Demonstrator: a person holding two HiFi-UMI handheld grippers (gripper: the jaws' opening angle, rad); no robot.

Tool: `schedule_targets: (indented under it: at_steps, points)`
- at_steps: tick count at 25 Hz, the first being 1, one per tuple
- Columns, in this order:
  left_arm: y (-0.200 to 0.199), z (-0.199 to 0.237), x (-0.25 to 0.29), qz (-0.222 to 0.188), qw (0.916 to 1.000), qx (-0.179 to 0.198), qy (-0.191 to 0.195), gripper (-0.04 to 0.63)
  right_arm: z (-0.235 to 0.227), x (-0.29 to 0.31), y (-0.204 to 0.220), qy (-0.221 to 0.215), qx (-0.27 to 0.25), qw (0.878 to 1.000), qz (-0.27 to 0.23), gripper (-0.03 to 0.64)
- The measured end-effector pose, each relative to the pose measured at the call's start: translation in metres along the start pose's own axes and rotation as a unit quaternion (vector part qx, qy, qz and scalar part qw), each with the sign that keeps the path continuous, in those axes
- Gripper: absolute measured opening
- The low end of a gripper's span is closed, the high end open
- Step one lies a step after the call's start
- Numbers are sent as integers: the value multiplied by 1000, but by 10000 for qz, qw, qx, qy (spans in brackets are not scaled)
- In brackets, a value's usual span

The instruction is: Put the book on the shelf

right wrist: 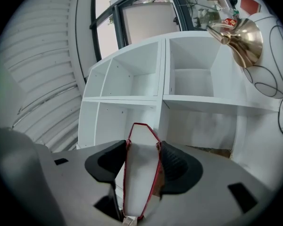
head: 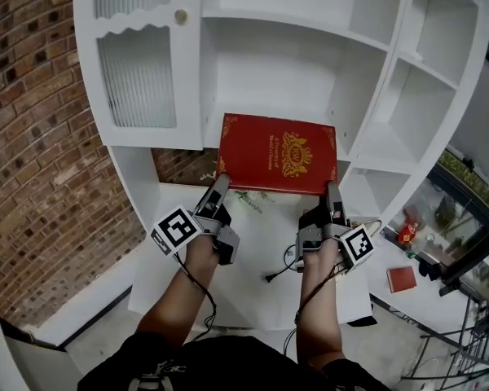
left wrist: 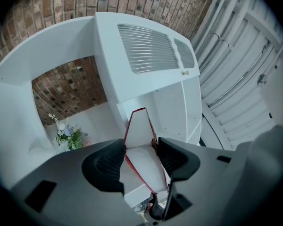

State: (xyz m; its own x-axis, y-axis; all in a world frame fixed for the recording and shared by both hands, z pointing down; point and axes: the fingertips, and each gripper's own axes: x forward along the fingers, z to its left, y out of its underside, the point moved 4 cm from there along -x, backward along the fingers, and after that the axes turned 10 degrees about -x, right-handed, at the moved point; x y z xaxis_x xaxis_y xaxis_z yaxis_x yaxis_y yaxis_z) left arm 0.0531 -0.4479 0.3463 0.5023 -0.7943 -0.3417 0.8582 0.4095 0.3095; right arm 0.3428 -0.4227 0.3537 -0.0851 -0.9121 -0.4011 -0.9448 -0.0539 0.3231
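A red book [head: 277, 154] with a gold crest on its cover is held up flat in front of the white shelf unit [head: 310, 47], cover facing me. My left gripper [head: 220, 182] is shut on the book's lower left corner, and my right gripper [head: 332, 191] is shut on its lower right corner. In the left gripper view the book's white page edge [left wrist: 140, 145] runs between the jaws. The right gripper view shows the page edge [right wrist: 140, 168] clamped the same way, with open white compartments [right wrist: 132, 79] beyond.
A cabinet door with ribbed glass [head: 138, 72] closes the shelf's left side. Small flowers [left wrist: 68, 136] lie on the white lower ledge [head: 261, 259]. A brick wall [head: 33, 137] stands at left. A brass horn-shaped object [right wrist: 240, 39] sits at right, and a small red book [head: 402, 278] lies lower right.
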Motion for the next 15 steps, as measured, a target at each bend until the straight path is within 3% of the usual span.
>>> schedule_targets:
  at_steps: [10,12,15]
  points:
    - [-13,7,30,-190,9994,293,89,242,-9,38,-5,39,-403,9991,126,256]
    - [-16,5,36,-251,9979,594,44,241,-9,45,-9,63,-608,9980,136,256]
    - [-19,-2,43,-308,9883,1490,-129,241,-5,55,-14,99,-1190,9926,213,256]
